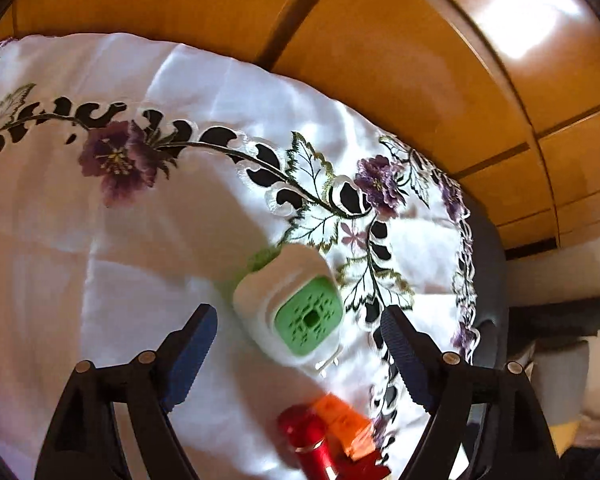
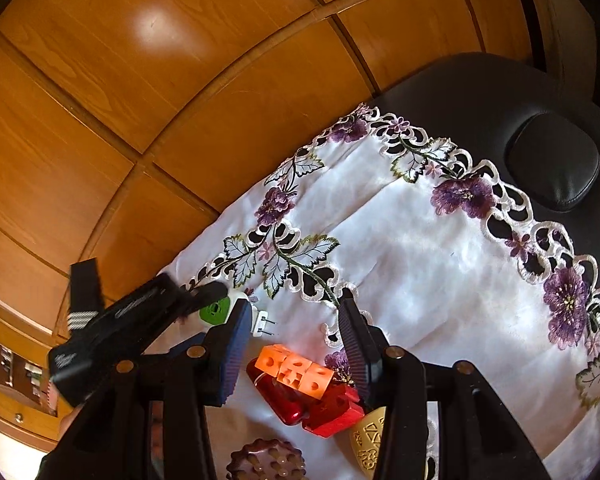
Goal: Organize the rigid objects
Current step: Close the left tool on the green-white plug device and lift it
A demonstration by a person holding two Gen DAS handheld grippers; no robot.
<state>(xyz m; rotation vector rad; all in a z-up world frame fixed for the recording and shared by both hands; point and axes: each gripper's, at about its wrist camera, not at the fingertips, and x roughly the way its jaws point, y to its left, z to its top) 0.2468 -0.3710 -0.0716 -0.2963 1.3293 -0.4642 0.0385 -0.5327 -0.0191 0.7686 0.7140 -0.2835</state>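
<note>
A white embroidered tablecloth point(image 1: 100, 240) covers the table. On it lies a white plug-in device point(image 1: 288, 312) with a green face, between the spread, empty jaws of the left gripper point(image 1: 298, 346), untouched. Only the right wrist view shows its prongs and the orange blocks point(image 2: 296, 372) on red pieces point(image 2: 332, 408), below the right gripper point(image 2: 292, 340), partly spread, gripping nothing, angled downward.

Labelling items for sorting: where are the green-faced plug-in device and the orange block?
Plug-in device point(image 1: 309, 317), left wrist view, on its green face.
Orange block point(image 2: 296, 371), right wrist view, on its middle cube.
</note>
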